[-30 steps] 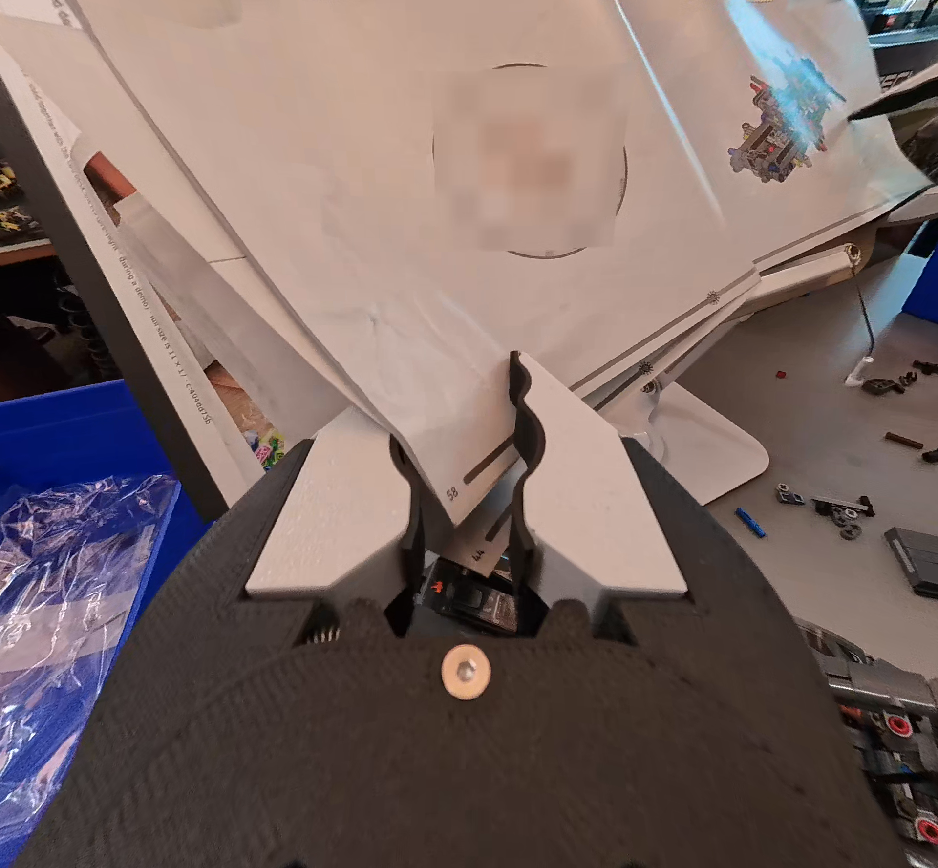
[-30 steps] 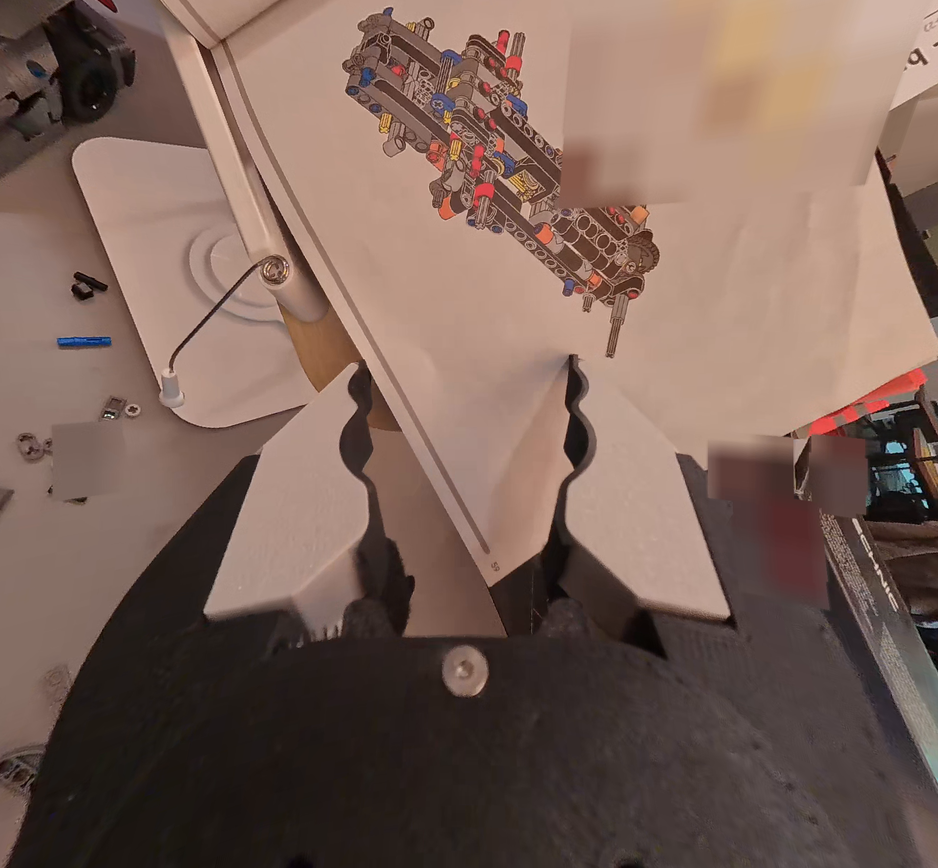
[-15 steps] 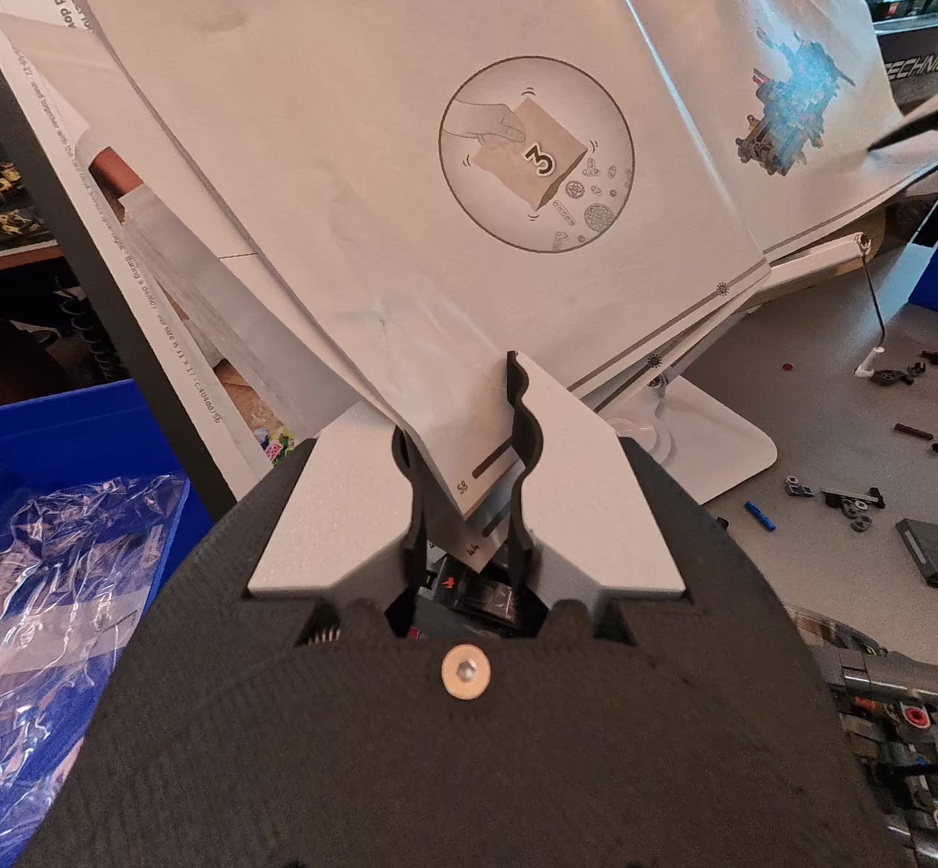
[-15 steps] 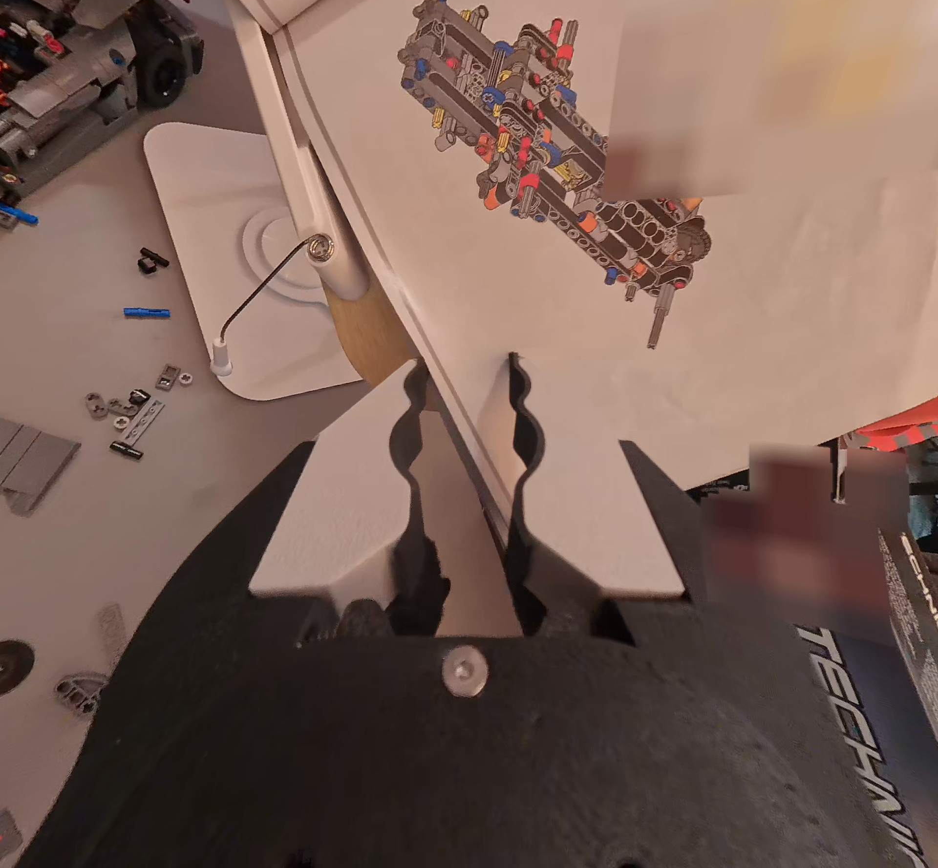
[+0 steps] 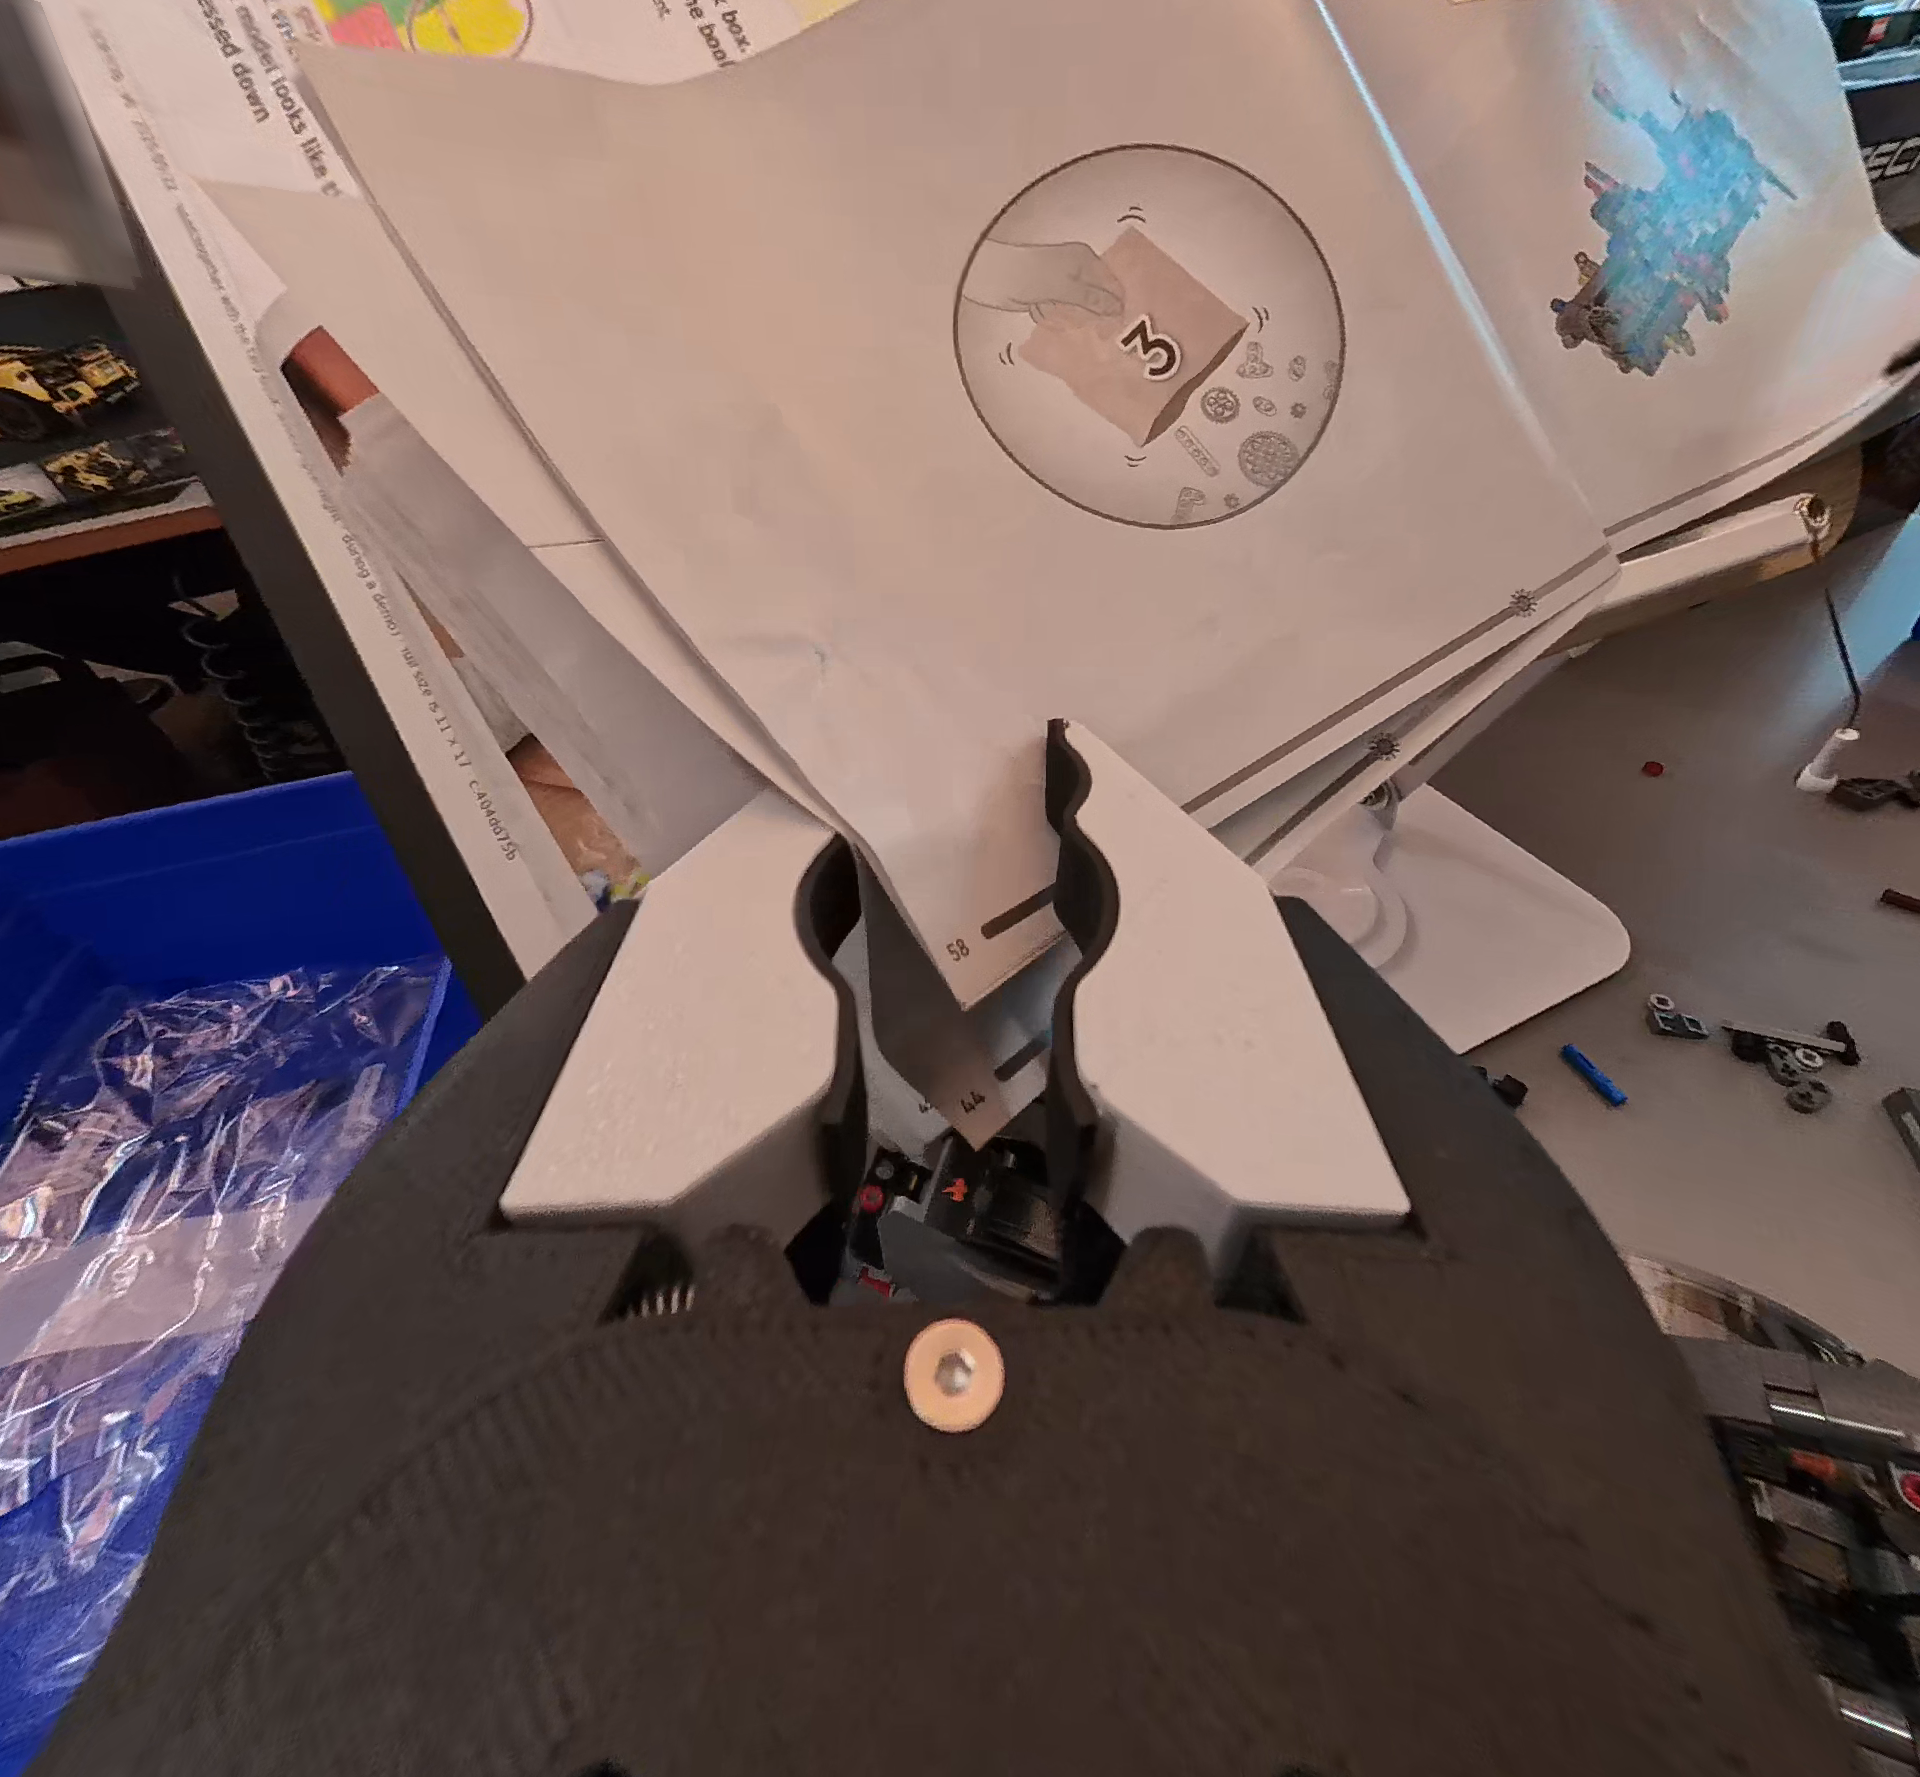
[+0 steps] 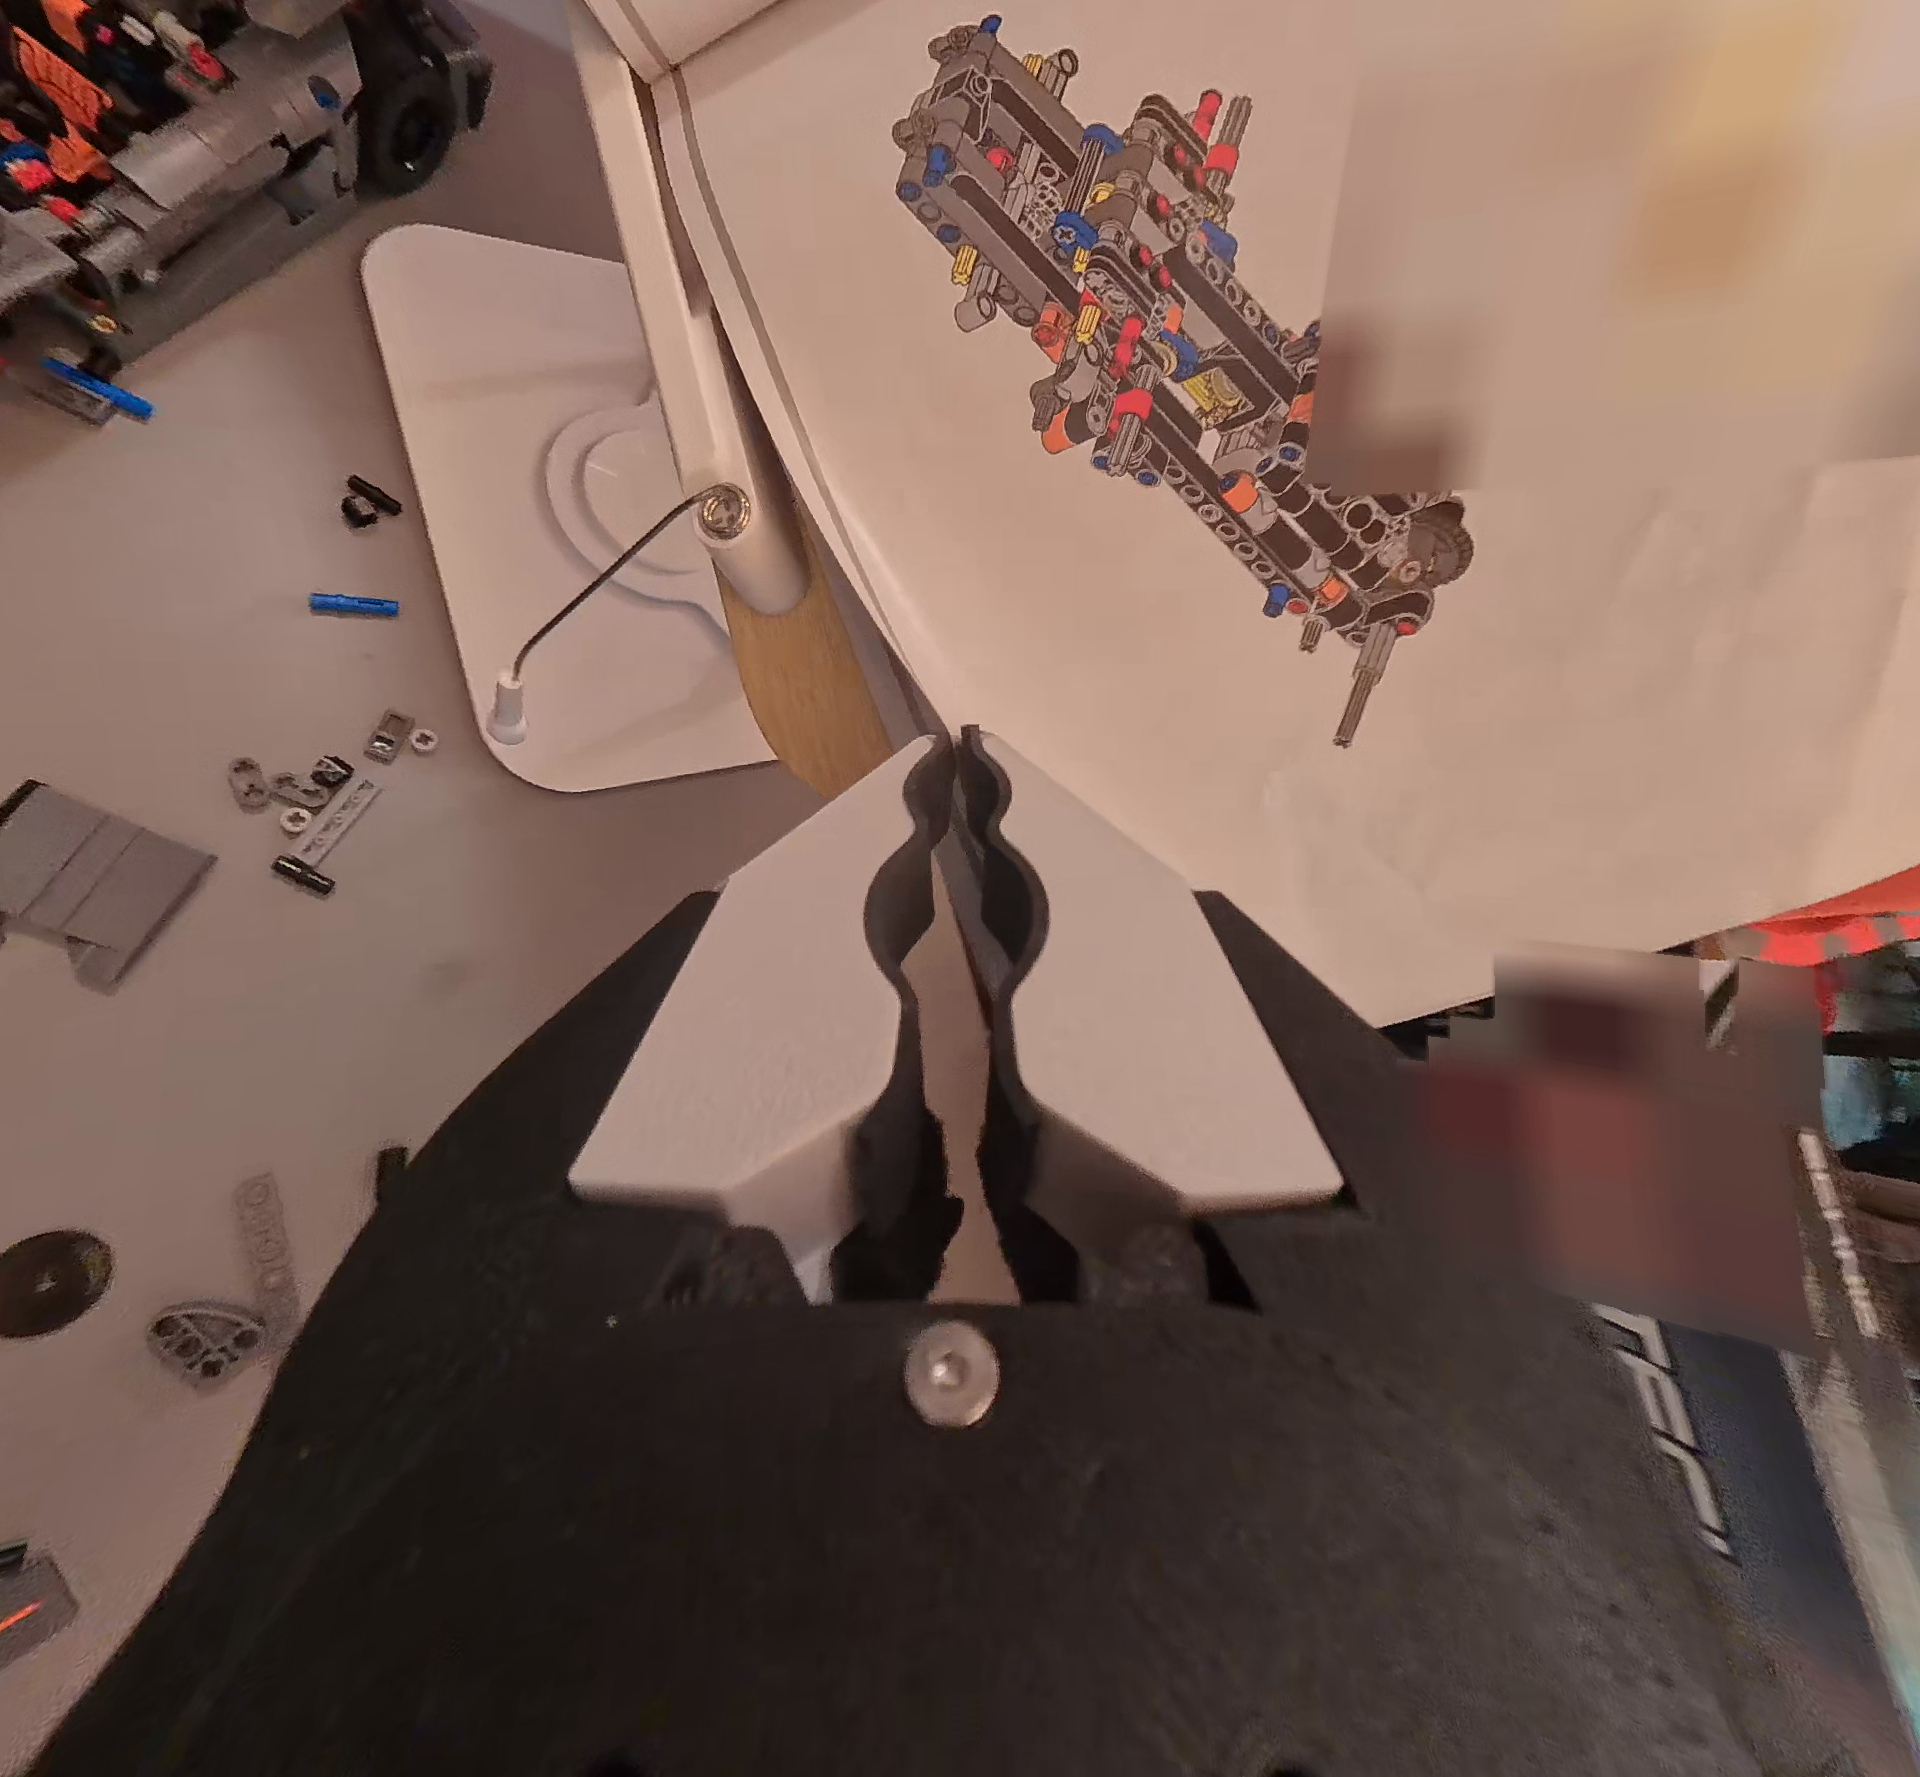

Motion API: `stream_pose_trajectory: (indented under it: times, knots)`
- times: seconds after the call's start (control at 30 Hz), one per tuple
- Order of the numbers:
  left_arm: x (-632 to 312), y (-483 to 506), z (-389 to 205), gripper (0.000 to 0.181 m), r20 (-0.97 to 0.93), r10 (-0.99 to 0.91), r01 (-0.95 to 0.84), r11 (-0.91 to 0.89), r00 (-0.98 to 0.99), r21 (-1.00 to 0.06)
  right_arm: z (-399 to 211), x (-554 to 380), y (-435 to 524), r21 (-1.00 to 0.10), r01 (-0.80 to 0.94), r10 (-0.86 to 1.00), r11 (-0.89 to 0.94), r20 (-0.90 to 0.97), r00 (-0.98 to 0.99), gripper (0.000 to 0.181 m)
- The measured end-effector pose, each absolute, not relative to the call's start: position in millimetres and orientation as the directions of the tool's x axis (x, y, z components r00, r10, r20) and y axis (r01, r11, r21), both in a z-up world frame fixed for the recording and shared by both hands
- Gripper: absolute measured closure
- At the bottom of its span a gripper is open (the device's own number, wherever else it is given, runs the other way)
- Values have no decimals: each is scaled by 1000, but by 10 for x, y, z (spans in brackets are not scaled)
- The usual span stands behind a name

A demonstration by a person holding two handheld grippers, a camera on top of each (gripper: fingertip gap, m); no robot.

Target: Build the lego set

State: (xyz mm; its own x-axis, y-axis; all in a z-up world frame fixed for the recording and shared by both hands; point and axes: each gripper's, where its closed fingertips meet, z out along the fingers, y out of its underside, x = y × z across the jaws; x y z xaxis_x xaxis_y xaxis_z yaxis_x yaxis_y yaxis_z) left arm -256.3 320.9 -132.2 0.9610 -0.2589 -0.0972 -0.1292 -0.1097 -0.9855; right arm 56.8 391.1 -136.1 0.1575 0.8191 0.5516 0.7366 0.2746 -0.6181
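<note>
An open instruction booklet [image 5: 831, 439] leans on a white stand [image 6: 499, 480] on a grey tabletop [image 6: 208, 1052]. The left hand-held gripper [image 5: 956, 906] has its jaws partly open around the lower corner of the booklet's left page, which sits loosely in the gap; whether either finger presses it cannot be told. The right hand-held gripper [image 6: 956, 771] has its fingertips closed together, pinching the lower edge of the right page, just below that page's drawing of a model. Left of the stand's base, small loose pieces lie scattered, among them a blue pin [image 6: 353, 603] and a grey plate [image 6: 94, 880]. A partly built grey car model [image 6: 187, 96] sits beyond them. Left of the booklet is a blue bin [image 5: 208, 896] holding clear plastic bags [image 5: 187, 1156].
</note>
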Motion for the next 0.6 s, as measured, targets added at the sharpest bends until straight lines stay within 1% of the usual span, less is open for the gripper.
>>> stream_pose_trajectory:
  times: [0.1,0.2,0.3,0.37,0.47,0.53,0.6]
  knots:
    - [-2624,3203,-1291,150,-97,-234,-123,-102,967,-987,-1308,564,3897,-573,761,785,304,604,141,181]
    - [-2724,3193,-1249,147,-101,-188,-119,-91,977,-989,-1173,525,3844,-553,752,740,358,660,133,181]
    - [-2892,3159,-1135,135,-132,-88,-137,-56,987,-989,-999,468,3775,-557,726,702,403,697,145,181]
    - [-2945,3100,-983,124,-163,-34,-164,-11,986,-986,-910,424,3729,-535,723,666,436,733,140,181]
    - [-2817,2993,-715,114,-242,-18,-241,58,970,-969,-824,378,3679,-500,730,622,465,772,132,181]
    - [-2562,2931,-574,118,-335,-48,-330,89,941,-940,-749,331,3626,-505,713,608,487,782,139,181]
    - [-2201,2889,-481,117,-429,-92,-419,116,898,-901,-682,283,3574,-502,701,589,506,795,145,181]
